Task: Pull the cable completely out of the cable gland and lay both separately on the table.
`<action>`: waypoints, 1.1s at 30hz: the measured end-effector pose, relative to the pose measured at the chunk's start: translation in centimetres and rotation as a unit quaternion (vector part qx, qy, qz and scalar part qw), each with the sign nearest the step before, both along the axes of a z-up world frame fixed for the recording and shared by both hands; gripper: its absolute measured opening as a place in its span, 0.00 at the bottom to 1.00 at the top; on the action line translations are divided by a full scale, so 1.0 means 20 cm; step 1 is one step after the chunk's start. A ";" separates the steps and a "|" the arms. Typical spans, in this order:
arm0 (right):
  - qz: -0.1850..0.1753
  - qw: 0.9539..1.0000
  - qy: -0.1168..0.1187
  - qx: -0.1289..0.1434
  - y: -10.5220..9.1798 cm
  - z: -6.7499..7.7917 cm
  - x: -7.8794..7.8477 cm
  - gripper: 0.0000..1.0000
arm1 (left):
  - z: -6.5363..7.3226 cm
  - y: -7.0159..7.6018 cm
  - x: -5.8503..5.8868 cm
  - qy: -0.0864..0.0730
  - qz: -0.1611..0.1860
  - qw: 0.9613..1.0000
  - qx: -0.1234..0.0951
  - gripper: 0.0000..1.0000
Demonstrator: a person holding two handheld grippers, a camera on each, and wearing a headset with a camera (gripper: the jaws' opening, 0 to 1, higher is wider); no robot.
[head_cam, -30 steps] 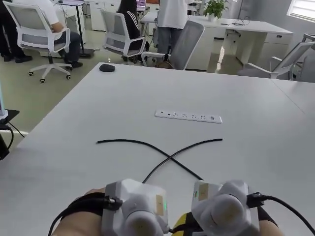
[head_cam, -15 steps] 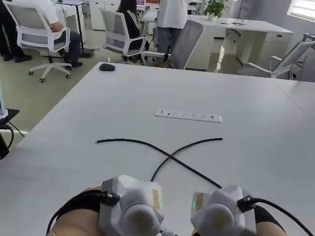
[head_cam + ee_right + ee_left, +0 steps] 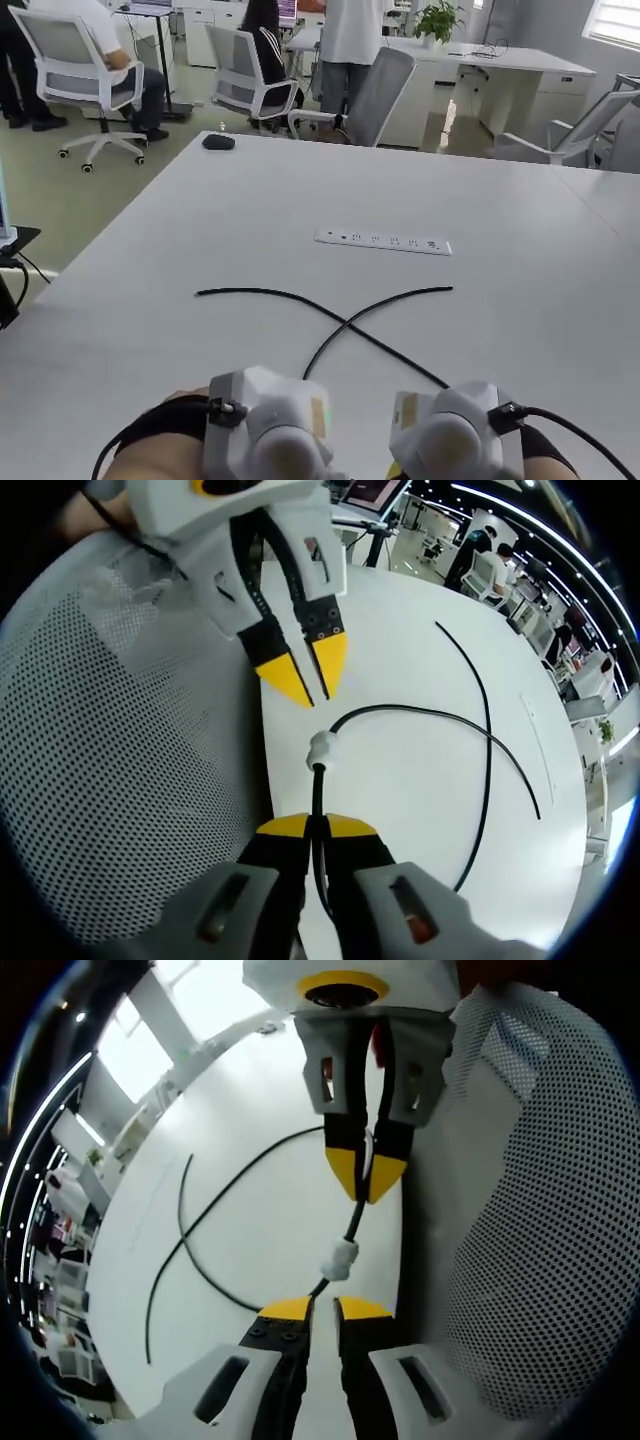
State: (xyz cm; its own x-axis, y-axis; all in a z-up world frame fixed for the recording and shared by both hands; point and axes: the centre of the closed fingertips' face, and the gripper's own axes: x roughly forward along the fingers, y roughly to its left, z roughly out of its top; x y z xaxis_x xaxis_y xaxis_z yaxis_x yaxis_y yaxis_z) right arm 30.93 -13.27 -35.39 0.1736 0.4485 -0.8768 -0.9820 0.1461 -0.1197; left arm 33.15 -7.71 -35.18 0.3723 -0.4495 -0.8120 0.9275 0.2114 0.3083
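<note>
At the table's (image 3: 400, 810) near edge, open tabletop ahead, the right gripper (image 3: 315, 830) pinches the cable (image 3: 480, 730) just behind the cable gland (image 3: 320, 750). The left gripper (image 3: 322, 1307) is nearly closed beside the gland; whether it grips anything is unclear.

Black cable (image 3: 330, 318), white gland (image 3: 321, 750). The left gripper (image 3: 322, 1310) and right gripper (image 3: 312, 827) have white bodies and black jaws tipped yellow. White worktop (image 3: 500, 300). White mesh (image 3: 120, 740) dotted with dark holes. White socket strip (image 3: 383, 241), black mouse (image 3: 218, 142).
</note>
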 end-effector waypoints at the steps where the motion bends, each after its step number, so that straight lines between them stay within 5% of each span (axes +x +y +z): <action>1: 0.002 1.000 0.001 0.001 0.00 0.00 0.00 0.03 | 0.00 0.00 0.00 -0.001 -0.001 1.000 0.002 0.20; 5: 0.007 1.000 0.002 0.012 0.02 0.02 -0.01 0.03 | -0.02 0.00 -0.03 0.011 -0.002 1.000 0.002 0.40; 10: 0.028 0.998 0.002 0.060 0.10 0.08 -0.03 0.03 | -0.01 -0.04 -0.06 -0.001 -0.027 1.000 0.007 0.51; 17: 0.036 0.991 0.004 0.131 0.18 0.19 -0.06 0.03 | -0.03 -0.01 -0.03 -0.003 -0.033 0.999 0.007 0.43; 20: 0.041 0.986 0.006 0.162 0.21 0.24 -0.07 0.03 | -0.01 -0.01 -0.02 -0.016 -0.035 0.999 0.009 0.37; 22: 0.044 0.983 0.011 0.176 0.23 0.27 -0.08 0.03 | 0.00 0.02 0.00 -0.037 -0.040 0.998 0.032 0.27; 23: 0.046 0.983 0.012 0.179 0.24 0.27 -0.08 0.03 | -0.01 0.04 0.01 -0.035 -0.038 0.998 0.039 0.21; 33: 0.010 0.985 0.007 0.172 0.21 0.25 -0.03 0.03 | 0.03 0.03 0.03 -0.038 -0.015 0.999 0.018 0.19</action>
